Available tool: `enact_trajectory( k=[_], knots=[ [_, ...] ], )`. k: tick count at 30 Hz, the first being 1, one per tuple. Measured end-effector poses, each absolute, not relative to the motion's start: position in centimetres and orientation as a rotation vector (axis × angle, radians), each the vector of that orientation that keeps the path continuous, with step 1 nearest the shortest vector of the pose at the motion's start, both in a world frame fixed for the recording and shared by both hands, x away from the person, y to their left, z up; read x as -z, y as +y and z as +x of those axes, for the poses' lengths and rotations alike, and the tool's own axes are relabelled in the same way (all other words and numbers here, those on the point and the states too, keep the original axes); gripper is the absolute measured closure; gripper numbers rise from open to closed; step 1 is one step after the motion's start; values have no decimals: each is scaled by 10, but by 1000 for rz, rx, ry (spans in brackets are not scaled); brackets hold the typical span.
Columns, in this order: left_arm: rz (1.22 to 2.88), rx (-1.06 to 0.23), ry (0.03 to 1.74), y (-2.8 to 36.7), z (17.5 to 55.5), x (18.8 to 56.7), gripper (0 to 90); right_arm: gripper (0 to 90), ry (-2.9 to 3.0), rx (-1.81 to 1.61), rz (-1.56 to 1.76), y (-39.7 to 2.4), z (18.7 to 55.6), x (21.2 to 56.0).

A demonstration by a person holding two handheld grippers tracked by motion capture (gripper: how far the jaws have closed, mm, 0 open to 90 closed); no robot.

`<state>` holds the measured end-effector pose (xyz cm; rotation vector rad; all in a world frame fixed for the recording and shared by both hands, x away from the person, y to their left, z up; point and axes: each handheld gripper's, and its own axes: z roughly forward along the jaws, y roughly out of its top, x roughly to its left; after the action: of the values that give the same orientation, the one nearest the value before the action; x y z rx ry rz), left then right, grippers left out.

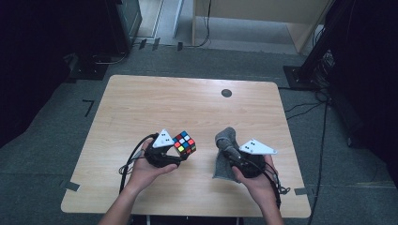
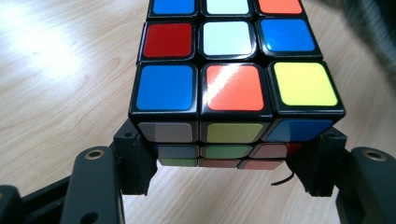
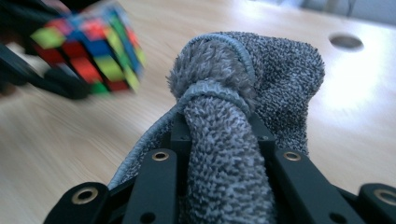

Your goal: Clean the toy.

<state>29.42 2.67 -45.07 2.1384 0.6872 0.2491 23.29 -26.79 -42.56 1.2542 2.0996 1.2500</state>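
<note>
The puzzle cube (image 1: 185, 143) sits clamped between the jaws of the left gripper (image 1: 180, 151), held clear of the wooden table (image 1: 141, 103) with its coloured stickers facing up and outward. In the left gripper view the cube (image 2: 233, 84) fills the space between the two black jaws, which press on its lower side faces; its nearest row on top runs blue, orange, yellow, and the row behind it red, white, blue. The person's left hand (image 1: 149, 168) wraps the gripper body from below, with a cable looping off toward the near edge.

Just across from the cube, off the tips of the left jaws, the right gripper (image 1: 228, 151) holds a grey terry cloth (image 1: 225, 140). Its jaws are pinched together on a bunched fold of it. In the right gripper view the cloth (image 3: 233, 140) rises from between the jaws as a thick roll, with a stitched hem curling over the top, and the rest hangs behind. In the high view part of the cloth trails down to the tabletop beside the right hand (image 1: 257, 180).

From the right gripper view the cube (image 3: 88, 51) shows blurred, up and to the left of the cloth, near but not touching it.

Beyond both grippers, toward the far edge of the table, there is a round dark hole (image 1: 226, 93).
</note>
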Motion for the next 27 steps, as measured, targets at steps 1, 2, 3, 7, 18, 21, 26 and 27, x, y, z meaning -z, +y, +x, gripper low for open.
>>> enact_trajectory(
  k=[1, 2, 3, 7, 18, 21, 26, 27],
  knots=[
    [2156, -262, 680, 24, 293, 452, 342, 718, 2100, -1272, 1241, -264, 233, 422],
    [2162, -262, 670, 22, 291, 455, 342, 718, 2100, -1272, 1241, -264, 233, 422],
    [2184, -263, 644, 22, 290, 456, 342, 717, 2108, -1293, 1227, -260, 233, 418],
    [2200, -267, 565, 18, 282, 458, 343, 719, 2156, -1383, 1174, -243, 232, 408],
    [2242, -340, 432, 4, 257, 453, 347, 711, 2323, -1369, 910, -177, 217, 408],
    [2240, -326, 426, 5, 255, 457, 347, 713, 2273, -1341, 954, -182, 220, 409],
    [2243, -323, 425, 5, 255, 460, 347, 709, 2198, -1282, 1073, -192, 225, 415],
    [2243, -325, 425, 6, 255, 461, 347, 709, 2185, -1273, 1056, -189, 222, 416]
  ],
)
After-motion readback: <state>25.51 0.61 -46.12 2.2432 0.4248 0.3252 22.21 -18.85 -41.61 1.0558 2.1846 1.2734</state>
